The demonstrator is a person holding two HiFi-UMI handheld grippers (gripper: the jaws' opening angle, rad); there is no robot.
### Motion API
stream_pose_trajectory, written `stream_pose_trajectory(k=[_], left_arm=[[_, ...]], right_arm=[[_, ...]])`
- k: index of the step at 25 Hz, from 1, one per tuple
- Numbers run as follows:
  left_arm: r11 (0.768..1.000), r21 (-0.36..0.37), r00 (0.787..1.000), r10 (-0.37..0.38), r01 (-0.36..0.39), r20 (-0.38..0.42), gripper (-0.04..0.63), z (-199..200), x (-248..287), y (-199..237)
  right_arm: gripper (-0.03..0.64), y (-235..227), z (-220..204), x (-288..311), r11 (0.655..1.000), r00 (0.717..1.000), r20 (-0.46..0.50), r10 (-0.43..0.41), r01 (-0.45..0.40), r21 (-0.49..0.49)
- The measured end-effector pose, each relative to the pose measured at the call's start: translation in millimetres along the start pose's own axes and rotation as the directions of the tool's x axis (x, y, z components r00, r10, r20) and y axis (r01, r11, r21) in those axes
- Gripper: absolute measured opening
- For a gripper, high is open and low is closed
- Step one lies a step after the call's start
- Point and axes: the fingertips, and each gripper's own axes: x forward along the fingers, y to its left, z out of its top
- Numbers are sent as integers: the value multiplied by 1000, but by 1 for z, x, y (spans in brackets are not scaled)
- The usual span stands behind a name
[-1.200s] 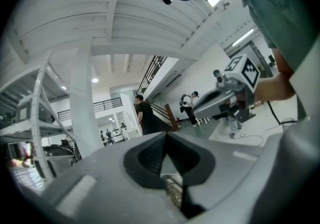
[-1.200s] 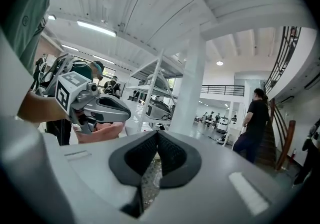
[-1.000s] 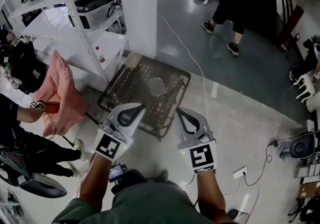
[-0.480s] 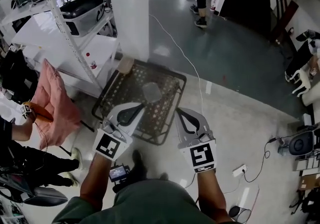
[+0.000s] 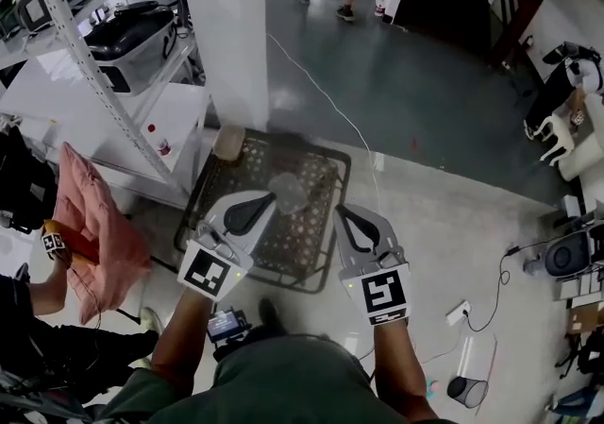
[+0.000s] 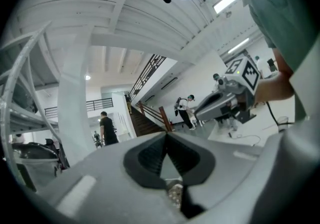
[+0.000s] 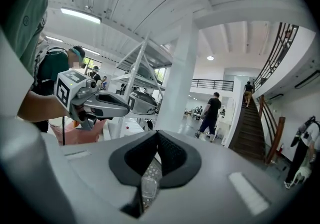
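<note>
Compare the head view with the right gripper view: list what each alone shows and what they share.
Head view only: the right gripper seen from above with its marker cube, and a white power strip on the floor. Right gripper view only: a ceiling strip light, the balcony railing, and that gripper's jaws closed on nothing. Both: the left gripper, the white pillar and the pink cloth.
</note>
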Motion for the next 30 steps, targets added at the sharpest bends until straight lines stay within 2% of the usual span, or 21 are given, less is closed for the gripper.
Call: stream_pose_trajectory(k=[5, 16, 23, 30], left_arm=[[1000, -11, 999, -28, 28, 28, 3, -18, -1, 30], [999, -36, 1000, -6, 7, 24, 3, -44, -1, 67], [998, -23, 998, 59, -59, -21, 3, -52, 11, 88], [993, -20, 989, 117, -119, -92, 3, -62, 51, 98]], right_arm=[[6, 8, 3, 31, 1000, 999, -36, -26, 26, 0], [6, 10, 2, 78, 1000, 999, -49, -8, 7, -11], [6, -6, 0, 104, 998, 998, -29, 62, -62, -8], [6, -49, -13, 130, 990, 990, -4, 142, -142, 10]])
